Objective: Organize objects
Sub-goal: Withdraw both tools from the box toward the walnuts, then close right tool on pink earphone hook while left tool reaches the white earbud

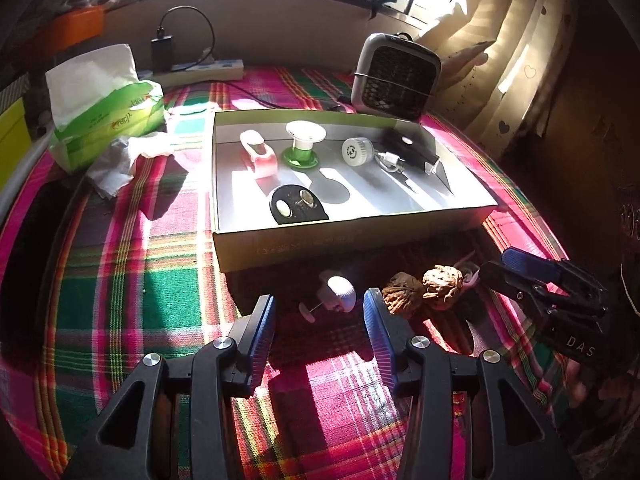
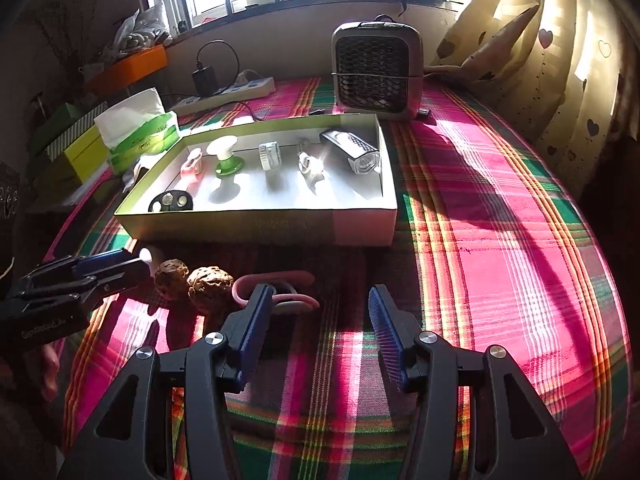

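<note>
Jaws apart; pink clip [image 2: 276, 294] plain rightward only.

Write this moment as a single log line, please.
left tool open, near white pin | right tool open, near pink loop | two walnuts on cloth | box part filled

A box [image 1: 352, 236] sits mid-surface [image 1: 160, 288]. In it, along the far side, a spool [image 1: 304, 144] stands left of a round cap [image 1: 356, 152]; a flat pad [image 1: 298, 206] lies near its front wall. Before the box lie two walnuts [image 1: 424, 292], with a small figure [image 1: 338, 294] to their left. Behind the box stands a fan [image 1: 394, 76], and far left a tissue pack [image 1: 106, 108].
</note>
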`<state>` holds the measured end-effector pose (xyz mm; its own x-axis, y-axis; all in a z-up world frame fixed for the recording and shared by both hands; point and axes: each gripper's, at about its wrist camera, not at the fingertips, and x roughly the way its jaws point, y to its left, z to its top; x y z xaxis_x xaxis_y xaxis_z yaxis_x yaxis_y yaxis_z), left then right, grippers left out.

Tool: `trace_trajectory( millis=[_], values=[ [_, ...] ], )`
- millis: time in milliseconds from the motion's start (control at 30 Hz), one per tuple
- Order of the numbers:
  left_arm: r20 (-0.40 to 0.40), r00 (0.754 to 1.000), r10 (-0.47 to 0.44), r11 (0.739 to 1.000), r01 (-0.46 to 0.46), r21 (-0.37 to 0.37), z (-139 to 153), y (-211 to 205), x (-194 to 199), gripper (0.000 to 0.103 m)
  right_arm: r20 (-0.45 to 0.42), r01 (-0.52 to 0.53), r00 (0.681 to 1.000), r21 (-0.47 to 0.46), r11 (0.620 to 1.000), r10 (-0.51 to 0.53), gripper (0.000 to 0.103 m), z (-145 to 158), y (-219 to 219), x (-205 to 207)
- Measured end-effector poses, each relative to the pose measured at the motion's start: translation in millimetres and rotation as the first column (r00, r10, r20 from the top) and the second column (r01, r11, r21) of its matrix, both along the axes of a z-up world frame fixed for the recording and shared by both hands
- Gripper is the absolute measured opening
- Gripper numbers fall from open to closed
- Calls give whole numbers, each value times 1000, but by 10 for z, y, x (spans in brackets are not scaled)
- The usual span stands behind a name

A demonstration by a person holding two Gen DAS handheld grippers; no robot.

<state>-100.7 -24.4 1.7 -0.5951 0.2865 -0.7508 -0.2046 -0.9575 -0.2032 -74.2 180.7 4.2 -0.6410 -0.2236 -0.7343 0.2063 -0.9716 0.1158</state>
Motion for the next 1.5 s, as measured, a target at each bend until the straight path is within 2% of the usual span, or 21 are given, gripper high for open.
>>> trace_trajectory(
  millis=[133, 367, 567, 700, 1100, 1267, 1500],
  values=[
    [5, 1000, 10, 1000, -10, -3, -23, 8, -41, 43, -3, -17, 1000, -5, 1000, 17, 57, 3, -102, -62],
    [5, 1000, 5, 1000, -5, -3, -26, 13, -61, 43, 2, -13, 1000, 28, 1000, 13, 58, -37, -246, -188],
    [3, 1000, 2, 1000, -2, -16, -27, 16, -68, 43, 18, -31, 999, 29, 999, 30, 59, -55, -212, -141],
    [4, 1000, 3, 1000, -3, -15, -25, 12, -81, 43, 48, -40, 998, 74, 996, 36, 59, -120, -178, -98],
    [8, 1000, 12, 999, -12, -37, -19, 53, -97, 43, 46, 15, 999, 103, 995, -20, 59, -131, 54, -37],
    [4, 1000, 18, 997, -17, -80, -32, 106, -106, 43, 46, -8, 999, 112, 994, 2, 59, -132, -10, -99],
    [2, 1000, 30, 996, -29, -85, -32, 102, -130, 43, 49, -25, 999, 126, 992, 19, 60, -143, -43, -182]
  ],
)
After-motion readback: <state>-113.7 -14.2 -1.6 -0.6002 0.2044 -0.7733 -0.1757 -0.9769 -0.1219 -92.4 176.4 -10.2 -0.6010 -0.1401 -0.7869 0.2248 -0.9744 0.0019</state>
